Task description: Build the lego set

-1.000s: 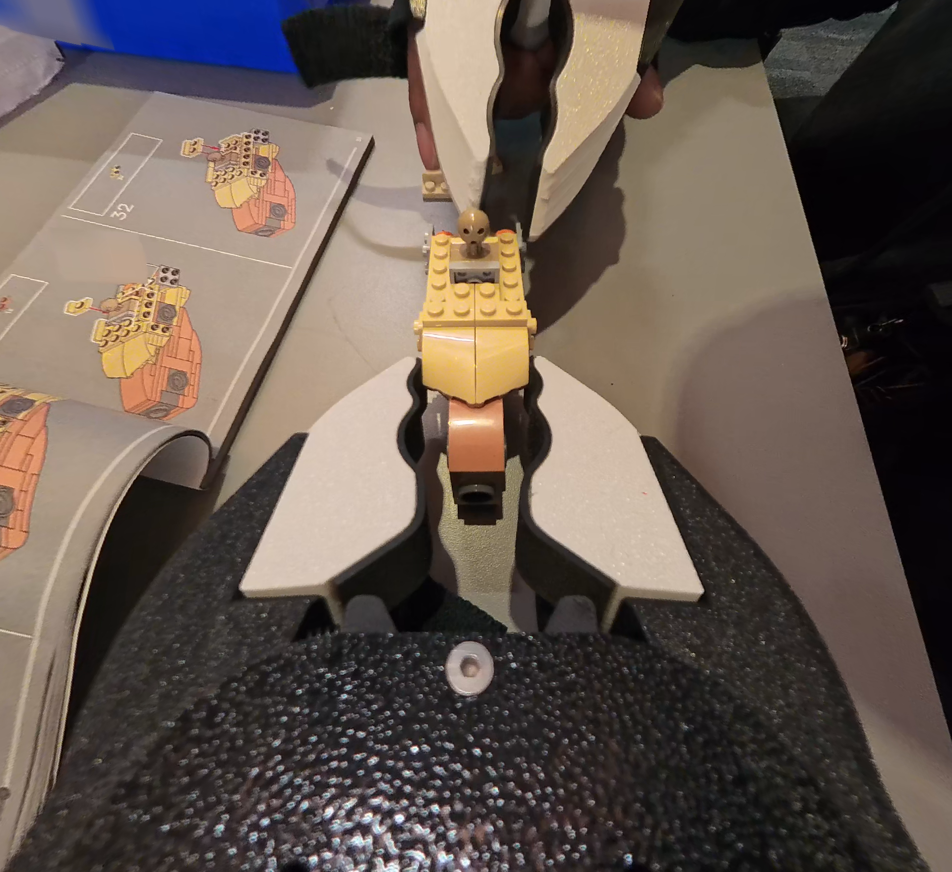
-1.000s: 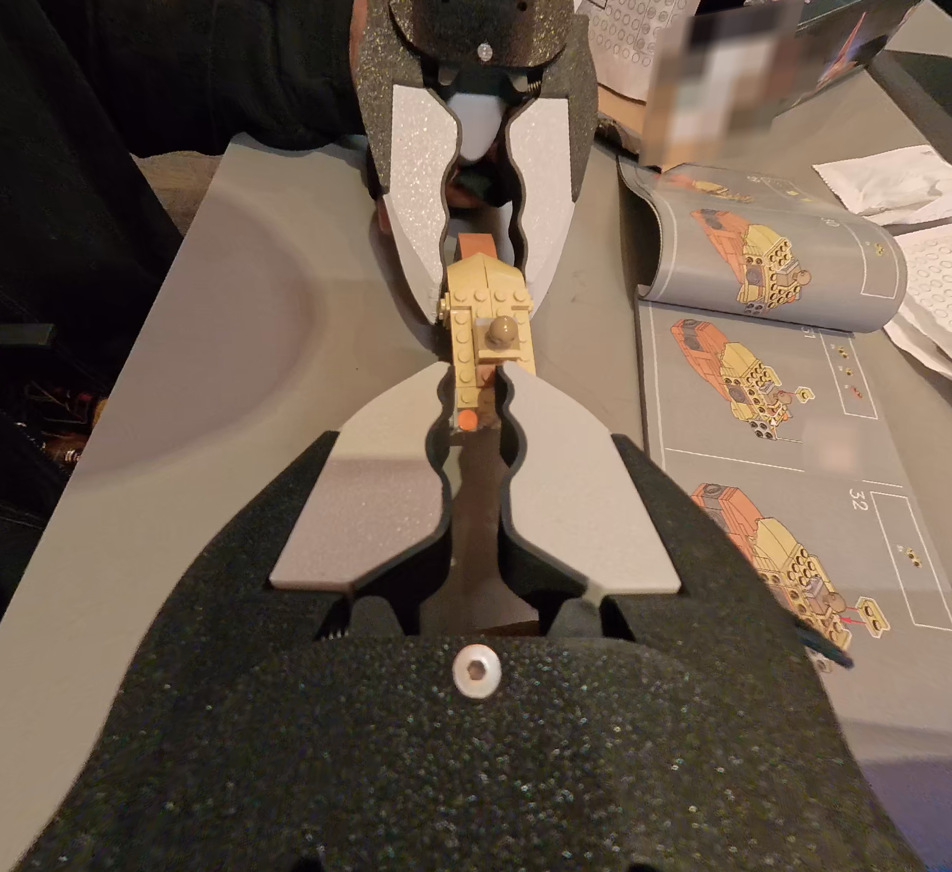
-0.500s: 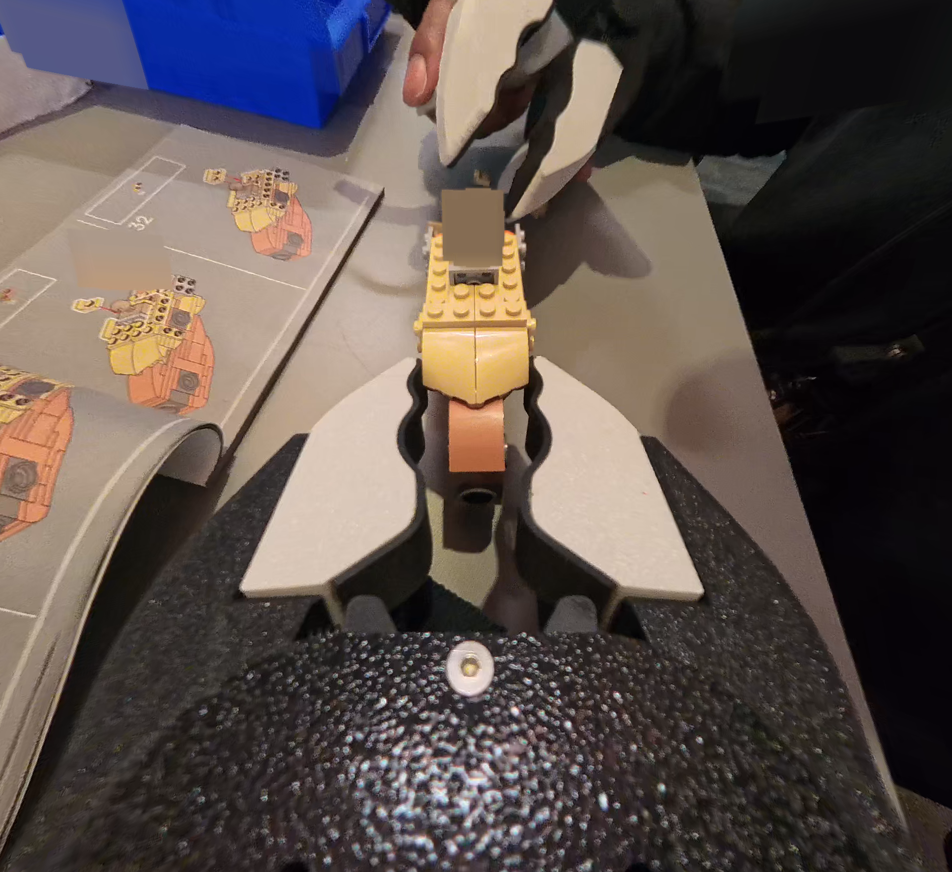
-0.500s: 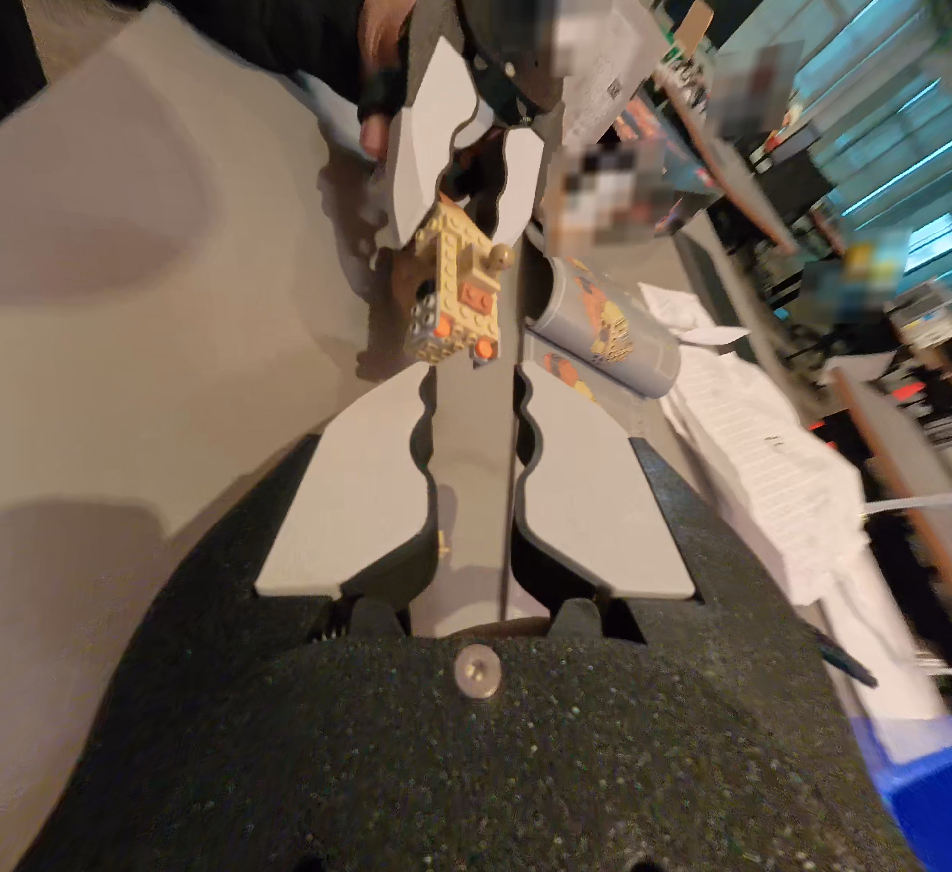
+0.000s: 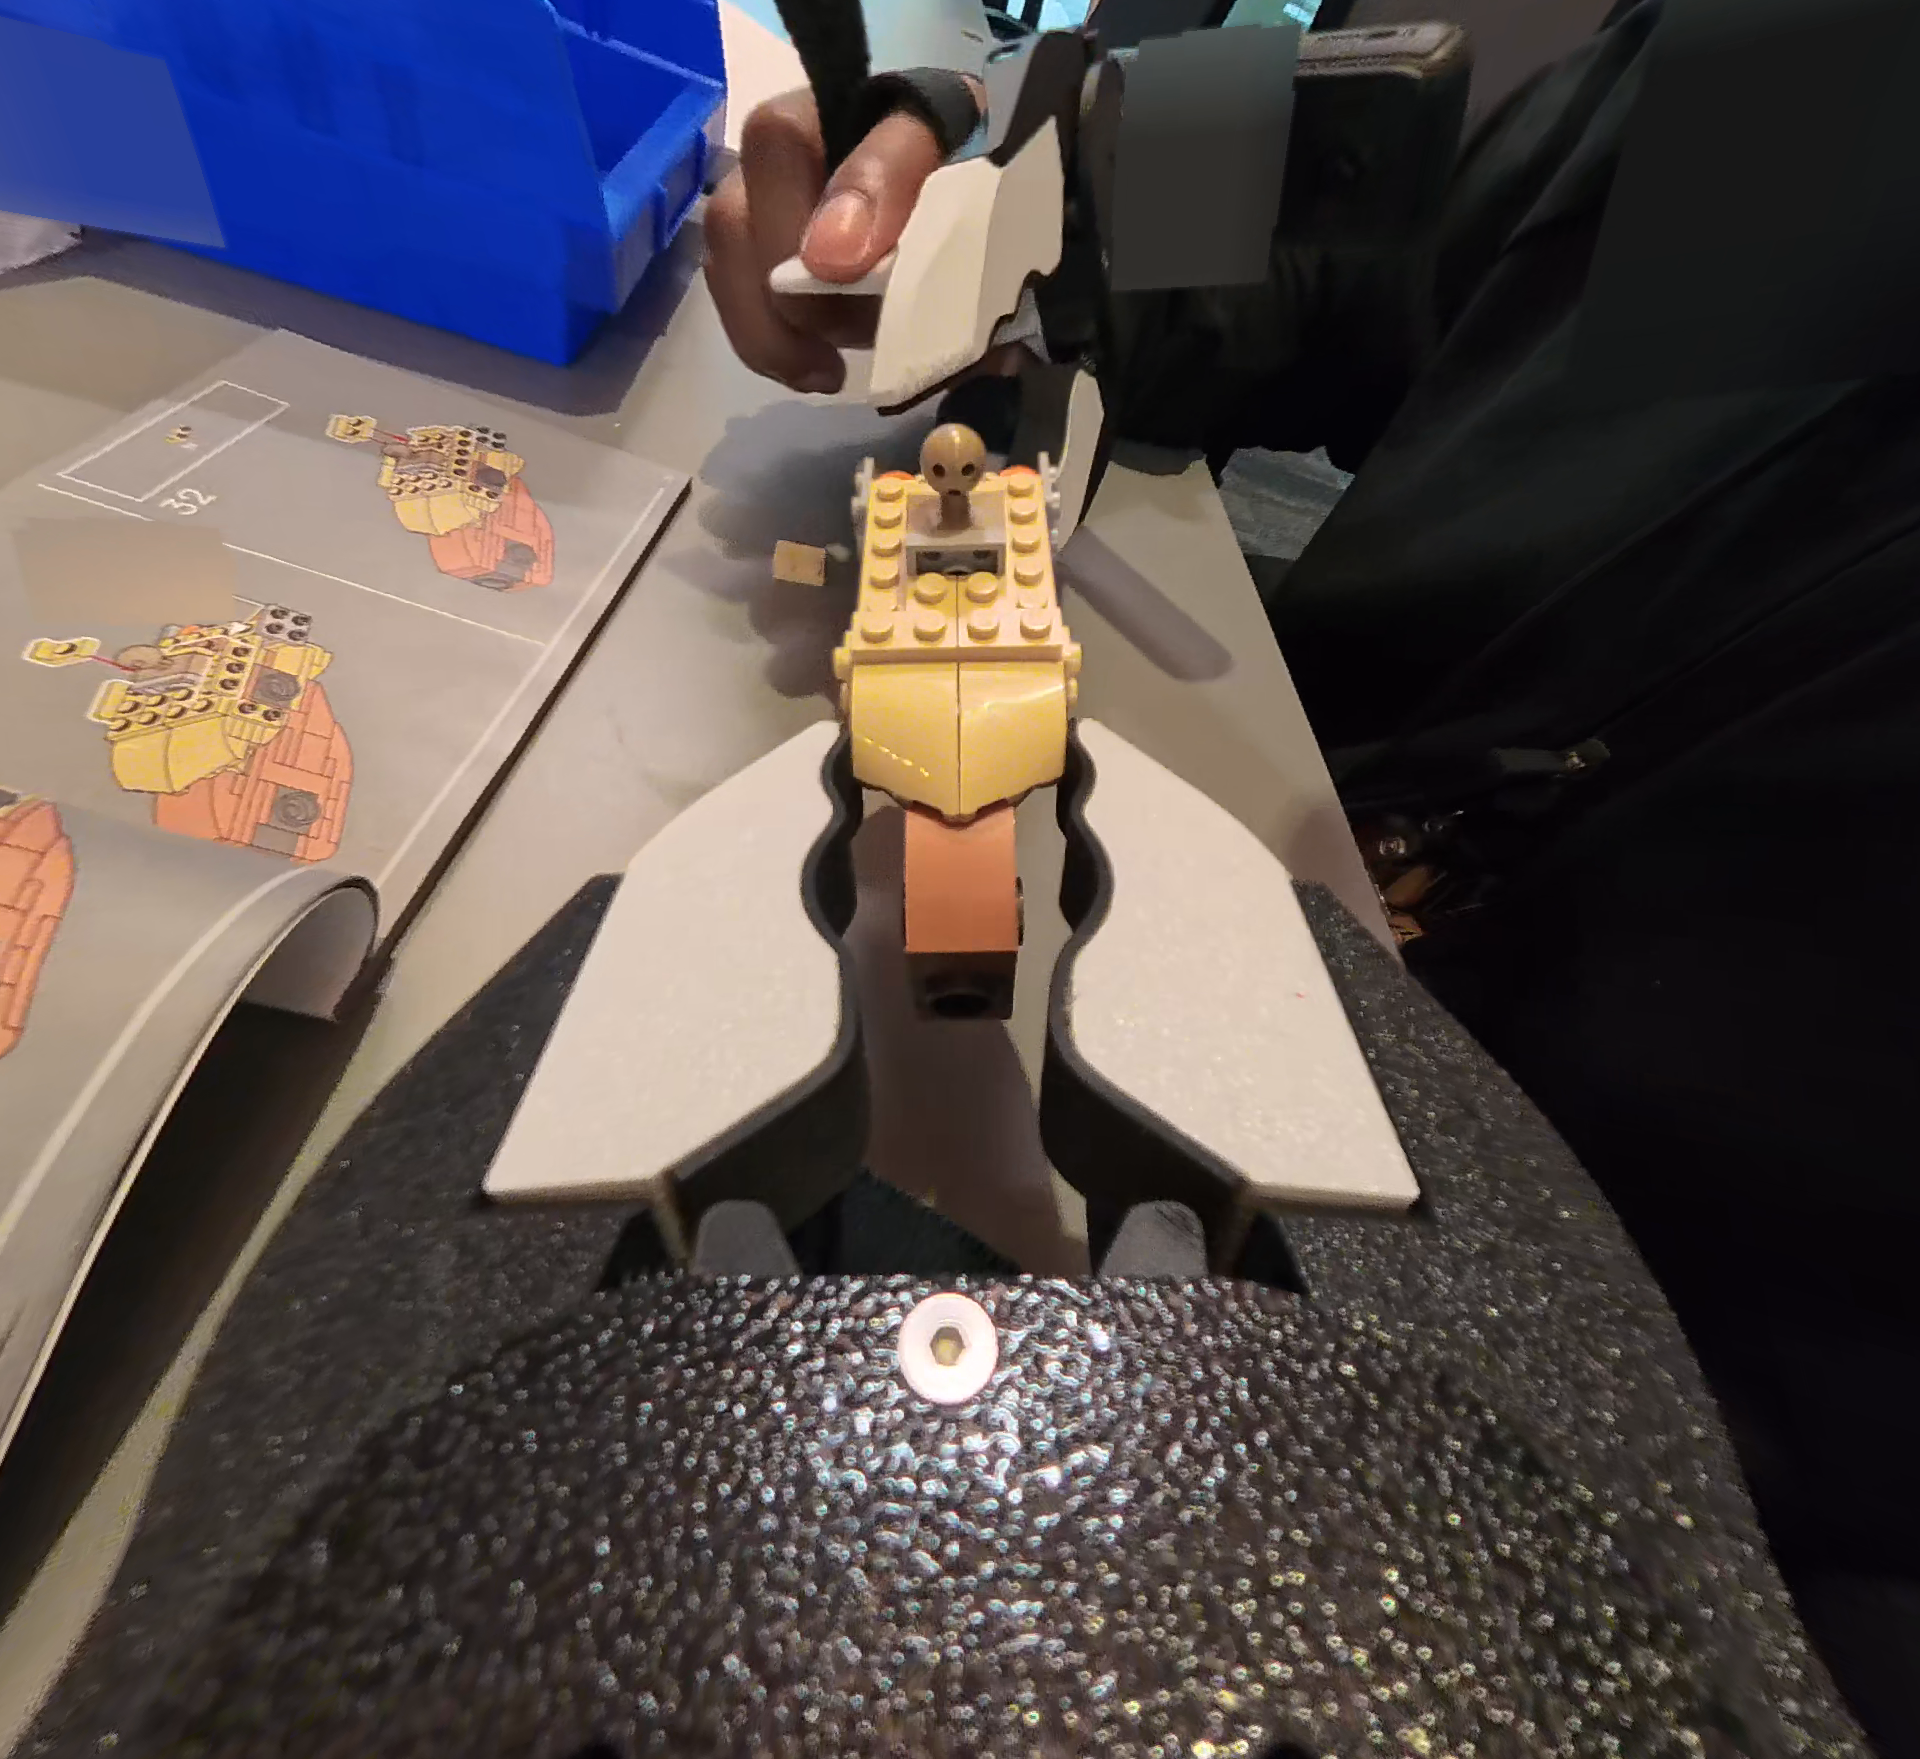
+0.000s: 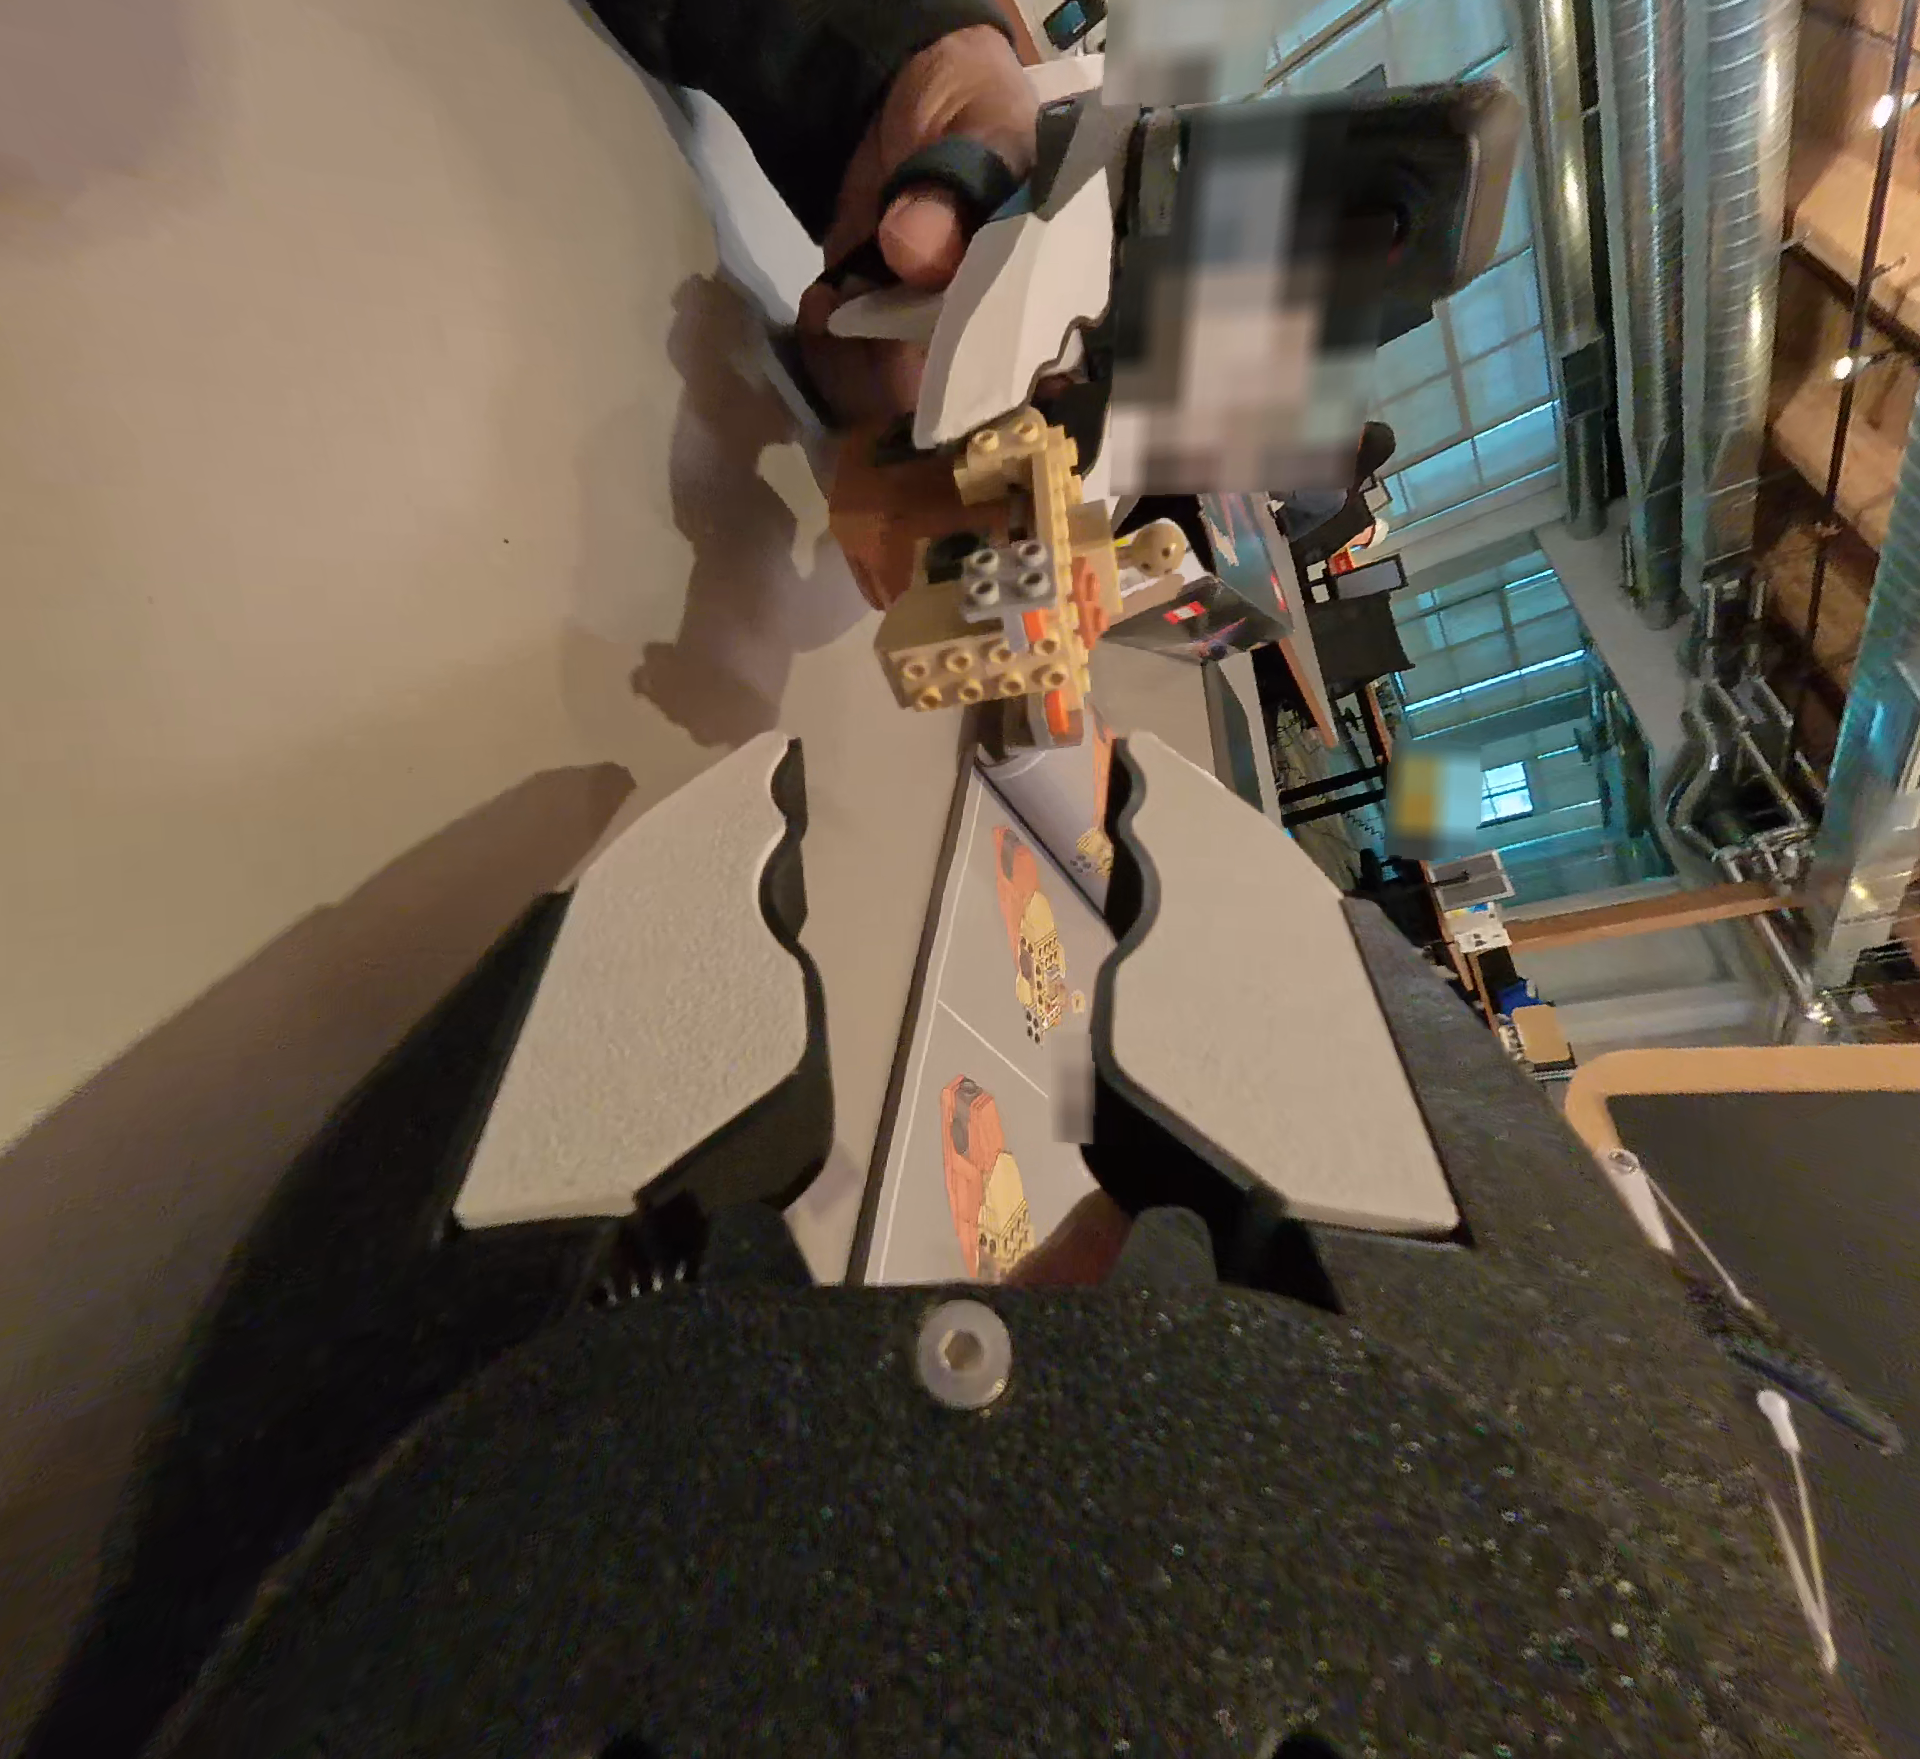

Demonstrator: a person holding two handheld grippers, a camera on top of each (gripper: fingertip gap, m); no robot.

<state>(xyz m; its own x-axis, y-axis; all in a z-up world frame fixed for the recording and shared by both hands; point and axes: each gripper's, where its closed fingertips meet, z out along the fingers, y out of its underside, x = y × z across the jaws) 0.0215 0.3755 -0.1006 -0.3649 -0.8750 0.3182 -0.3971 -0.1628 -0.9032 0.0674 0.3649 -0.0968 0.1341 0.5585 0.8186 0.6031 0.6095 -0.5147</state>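
The lego model (image 5: 956, 629) has a tan studded top, a round tan knob at its far end and a brown nose. My left gripper (image 5: 956, 759) is shut on its tan front and holds it over the grey table (image 5: 603, 774). My right gripper (image 5: 997, 400) hangs just beyond the model's far end, rolled on its side, open and empty. In the right wrist view the right gripper (image 6: 951, 753) stands open just short of the model (image 6: 997, 608), which the left gripper (image 6: 997, 452) holds from the far side. A small tan piece (image 5: 798, 561) lies on the table left of the model.
An open instruction booklet (image 5: 312, 629) lies on the left, its near page curled up. A blue bin (image 5: 395, 99) stands at the back left. The table's right edge (image 5: 1309, 722) runs close beside the model. A person's hand (image 5: 810, 234) holds the right gripper. My hands' fingertips stand some 6 cm from each other.
My right gripper has let go of the model's far end, drawn back a little and rolled about a quarter turn. My left gripper has kept its hold on the model.
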